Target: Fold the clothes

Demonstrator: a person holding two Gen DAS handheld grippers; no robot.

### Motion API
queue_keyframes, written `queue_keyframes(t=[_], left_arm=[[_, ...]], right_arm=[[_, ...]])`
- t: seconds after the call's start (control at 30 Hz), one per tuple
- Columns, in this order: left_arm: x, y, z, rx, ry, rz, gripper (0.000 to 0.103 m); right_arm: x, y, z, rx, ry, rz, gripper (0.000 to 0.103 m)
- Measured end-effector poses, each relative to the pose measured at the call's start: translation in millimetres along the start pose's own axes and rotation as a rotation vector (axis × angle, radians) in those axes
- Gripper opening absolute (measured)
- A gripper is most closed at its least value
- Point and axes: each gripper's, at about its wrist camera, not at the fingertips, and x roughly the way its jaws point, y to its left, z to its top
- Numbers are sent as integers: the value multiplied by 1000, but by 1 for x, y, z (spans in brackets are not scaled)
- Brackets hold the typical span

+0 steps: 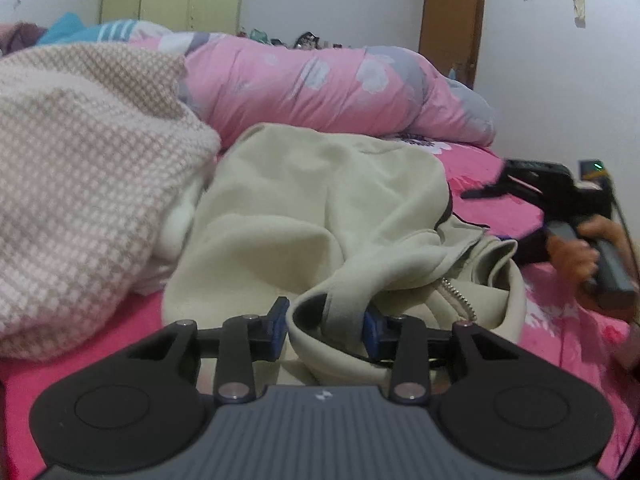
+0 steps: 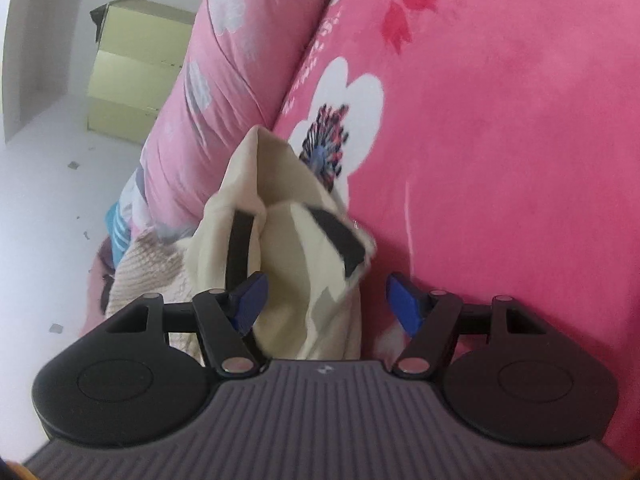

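Clearly unfolded: your cream zip jacket (image 1: 304, 208) lies bunched on the pink bed (image 1: 560, 320), between the knit blanket (image 1: 80, 184) and your right gripper (image 2: 324, 304). Left gripper (image 1: 326, 330) jaws pinch its near hem; right jaws gape, gripping nothing.

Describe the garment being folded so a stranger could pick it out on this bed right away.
Start from the bright pink flowered bedsheet. In front of the rolled pink quilt and right of the beige checked knit blanket lies the cream zip-up garment. It alone is plain pale cream, with a metal zipper and dark inner trim, and the left gripper has a fold of it between its jaws.
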Motion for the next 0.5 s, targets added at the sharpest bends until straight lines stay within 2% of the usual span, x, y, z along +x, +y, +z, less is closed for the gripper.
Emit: queue_keyframes(t=[0.03,0.17,0.4,0.5], left_arm=[[0,2,-1,-1,4,-15,43],[-2,8,-5,-5,27,-84,44],[-7,8,-15,6,41,-197,45],[-6,4,-18,24,61,-206,46]], right_arm=[[5,1,4,-8,-2,1,63],[18,3,10,35,81,102,61],[28,2,5,60,148,79,60],[46,12,10,24,169,53,57]])
